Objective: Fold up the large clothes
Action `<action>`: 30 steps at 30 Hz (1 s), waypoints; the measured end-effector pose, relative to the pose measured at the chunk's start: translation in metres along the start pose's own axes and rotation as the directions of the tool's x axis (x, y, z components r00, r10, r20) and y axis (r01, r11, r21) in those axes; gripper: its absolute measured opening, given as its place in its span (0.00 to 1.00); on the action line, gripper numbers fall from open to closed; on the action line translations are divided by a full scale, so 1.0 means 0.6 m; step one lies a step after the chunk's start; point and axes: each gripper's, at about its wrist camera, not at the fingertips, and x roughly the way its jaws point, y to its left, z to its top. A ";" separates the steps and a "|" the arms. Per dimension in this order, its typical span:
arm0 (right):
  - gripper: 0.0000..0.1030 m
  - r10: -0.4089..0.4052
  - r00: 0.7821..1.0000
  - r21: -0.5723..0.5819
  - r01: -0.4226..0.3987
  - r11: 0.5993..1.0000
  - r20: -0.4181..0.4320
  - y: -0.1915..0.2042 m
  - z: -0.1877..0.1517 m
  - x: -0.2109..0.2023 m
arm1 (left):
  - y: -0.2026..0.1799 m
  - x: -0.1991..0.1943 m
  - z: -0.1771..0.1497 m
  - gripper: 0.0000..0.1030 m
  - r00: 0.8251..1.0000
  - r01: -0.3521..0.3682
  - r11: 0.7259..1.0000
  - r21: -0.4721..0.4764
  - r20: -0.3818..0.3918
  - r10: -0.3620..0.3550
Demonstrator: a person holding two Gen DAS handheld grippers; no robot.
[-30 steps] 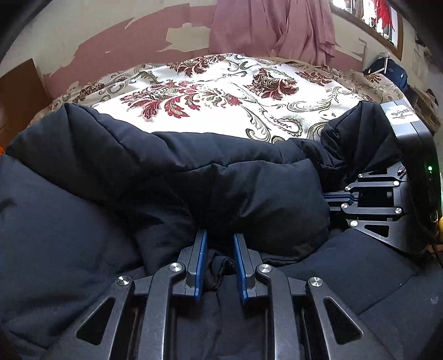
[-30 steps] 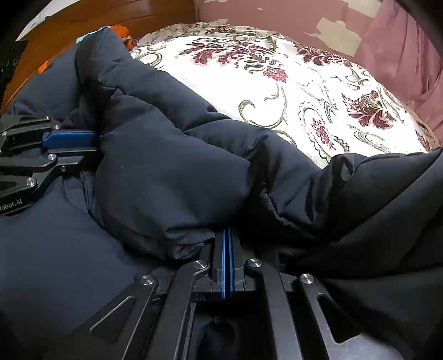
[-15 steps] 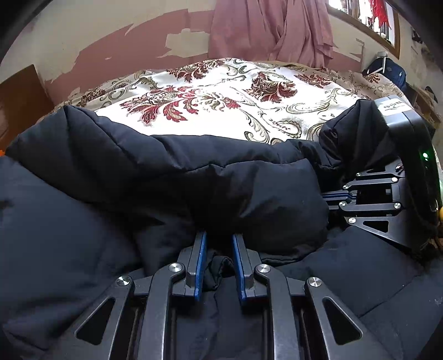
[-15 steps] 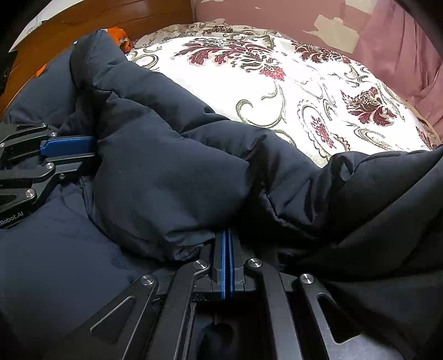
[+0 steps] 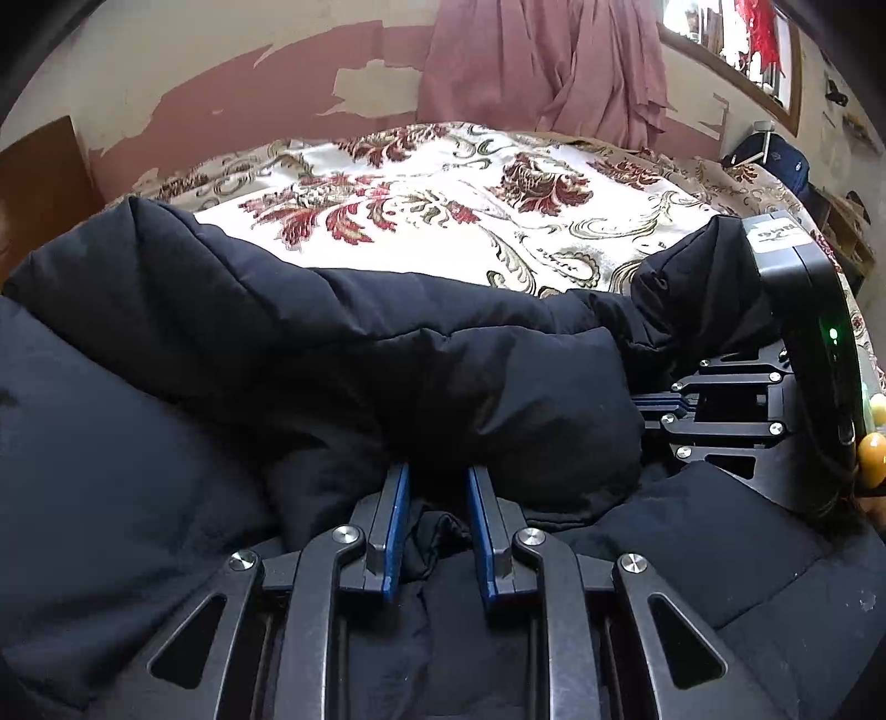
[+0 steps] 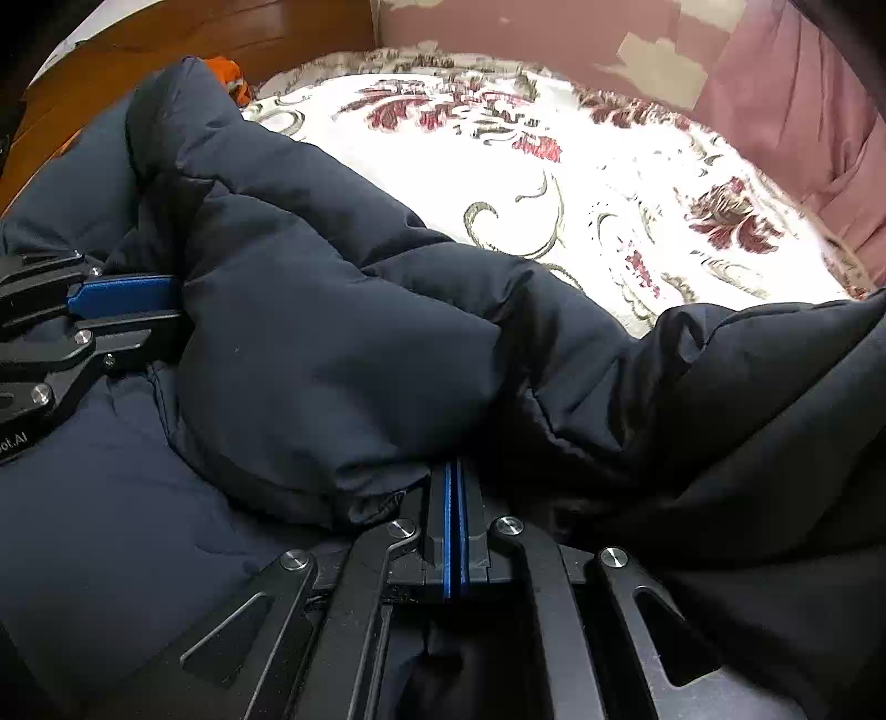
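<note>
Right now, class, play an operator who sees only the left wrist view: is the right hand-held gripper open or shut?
Observer: Shut. The right wrist view shows the right hand-held gripper with blue pads pressed together, tips hidden under the dark jacket.
Operator: What lies past the jacket's raised corner?
Observer: An orange item peeks out beside the wooden headboard.
Operator: And my own gripper, seen from there?
Observer: The left hand-held gripper enters sideways, tips buried in the fold.
</note>
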 end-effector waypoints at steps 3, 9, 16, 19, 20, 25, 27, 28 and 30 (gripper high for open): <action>0.02 -0.096 0.995 -0.034 0.097 0.995 0.031 0.023 -0.012 -0.024 | -0.004 -0.023 -0.009 0.20 0.999 0.011 1.000 0.000 0.052 -0.011; 0.11 -0.153 0.988 -0.060 0.153 0.986 0.003 0.044 -0.029 -0.087 | 0.024 -0.099 -0.037 0.33 0.988 0.089 0.985 -0.145 0.140 -0.068; 0.62 -0.107 0.993 0.074 0.103 0.992 0.053 0.025 -0.079 -0.170 | 0.056 -0.215 -0.076 0.73 0.969 0.127 0.932 -0.339 0.242 -0.044; 0.66 -0.128 0.986 0.106 0.117 0.987 0.103 0.028 -0.101 -0.209 | 0.045 -0.260 -0.094 0.85 0.963 0.114 0.921 -0.373 0.268 -0.011; 0.71 -0.143 0.982 0.119 0.128 0.985 0.127 0.028 -0.110 -0.229 | 0.040 -0.274 -0.101 0.87 0.962 0.111 0.920 -0.376 0.271 -0.005; 0.87 -0.192 0.945 0.151 0.156 0.976 0.265 0.038 -0.151 -0.329 | -0.007 -0.329 -0.120 0.93 0.973 0.031 0.941 -0.336 0.225 0.048; 0.89 -0.200 0.932 0.165 0.155 0.974 0.303 0.045 -0.165 -0.363 | -0.022 -0.350 -0.126 0.94 0.977 0.021 0.948 -0.317 0.210 0.049; 0.89 -0.207 0.923 0.178 0.155 0.972 0.324 0.050 -0.176 -0.384 | -0.031 -0.365 -0.131 0.94 0.978 0.009 0.950 -0.312 0.200 0.056; 0.90 -0.189 0.912 0.186 0.128 0.974 0.364 0.058 -0.195 -0.419 | -0.043 -0.390 -0.142 0.94 0.978 -0.014 0.950 -0.312 0.192 0.077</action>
